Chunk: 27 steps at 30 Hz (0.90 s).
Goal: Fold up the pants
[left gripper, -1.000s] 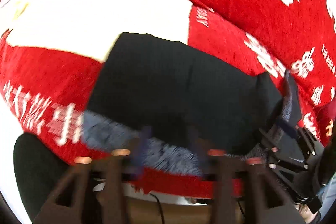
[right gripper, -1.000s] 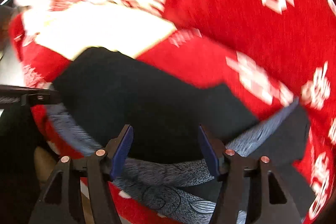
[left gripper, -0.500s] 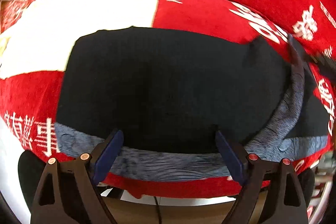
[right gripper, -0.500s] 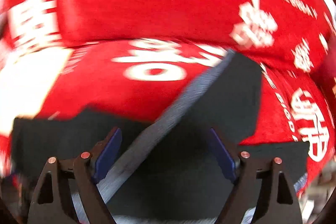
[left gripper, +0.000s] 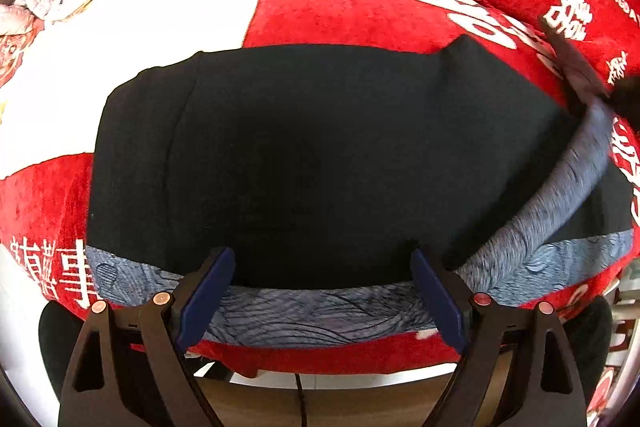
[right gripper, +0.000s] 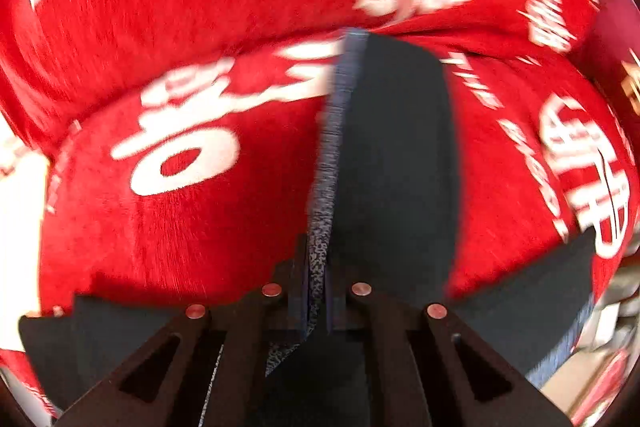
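While the pants lie spread on the red blanket, right tongs are clamped on the patterned hem; left tongs gape apart, empty. Folding looks barely begun.

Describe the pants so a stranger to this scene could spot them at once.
Start at the red cover with white characters that fills the view. On it lie the pants, a wide black spread of cloth, the only dark thing there. A blue-grey patterned band along the near edge marks them, and the right gripper pinches one end of it.
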{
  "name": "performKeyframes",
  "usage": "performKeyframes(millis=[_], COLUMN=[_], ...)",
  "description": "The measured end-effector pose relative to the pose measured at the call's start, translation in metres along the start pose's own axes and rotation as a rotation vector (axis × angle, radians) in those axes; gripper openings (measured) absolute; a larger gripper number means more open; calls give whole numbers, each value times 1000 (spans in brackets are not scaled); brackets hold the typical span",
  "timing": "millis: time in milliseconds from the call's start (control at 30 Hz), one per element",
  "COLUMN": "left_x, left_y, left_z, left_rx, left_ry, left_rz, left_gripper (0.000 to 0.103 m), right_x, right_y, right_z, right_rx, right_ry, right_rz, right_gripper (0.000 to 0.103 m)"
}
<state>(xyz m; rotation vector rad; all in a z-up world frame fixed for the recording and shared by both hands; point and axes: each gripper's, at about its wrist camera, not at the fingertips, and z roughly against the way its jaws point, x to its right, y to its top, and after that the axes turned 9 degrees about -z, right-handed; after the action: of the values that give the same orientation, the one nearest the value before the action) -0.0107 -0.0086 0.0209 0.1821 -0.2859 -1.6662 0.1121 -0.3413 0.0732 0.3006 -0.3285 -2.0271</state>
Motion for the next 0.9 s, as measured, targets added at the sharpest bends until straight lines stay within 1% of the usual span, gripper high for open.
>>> performKeyframes(millis=[100,133,167,200,300,367,400,433,500,533,700,767,800,833,900], left_x=[10,14,21,25,44,55,60,64,70,74,98,119,128,142,162], left_y=[-1,-3,-3,-2,1,2,1,2,2,3,11,14,16,16,14], left_z=[3,4,3,2,0,0,0,-2,-5,-5,-6,-12,-18,-23,-22], left_rx=[12,13,12,10,8,12,12,8,2,6,12,17,4,-2,10], left_ry=[-21,-26,-22,-15,-7,-8,-14,-13,17,19,-2,-22,-20,24,22], left_rz=[-30,-42,-60,-69,-108,-138,-153,-164,-175,-177,-206,-259,-279,-291,-319], left_gripper=[90,90,90,90,90,90,90,90,90,90,90,90,96,99,99], right_x=[65,81,99,117,141,149,149,146,141,142,155,162,166,168,172], right_y=[-39,-52,-59,-76,-96,-104,-108,-109,-110,-110,-121,-124,-127,-124,-126], right_z=[35,42,41,41,18,4,6,7,10,11,26,28,28,23,26], right_rx=[63,74,84,86,36,27,56,67,77,79,123,121,115,113,118], right_ry=[56,63,67,71,63,56,61,47,26,25,32,42,40,41,50], right_rz=[-113,-134,-152,-177,-211,-211,-197,-167,-116,-108,-89,-103,-106,-112,-126], right_gripper=[6,6,6,6,6,8,8,8,8,8,8,8,8,8,8])
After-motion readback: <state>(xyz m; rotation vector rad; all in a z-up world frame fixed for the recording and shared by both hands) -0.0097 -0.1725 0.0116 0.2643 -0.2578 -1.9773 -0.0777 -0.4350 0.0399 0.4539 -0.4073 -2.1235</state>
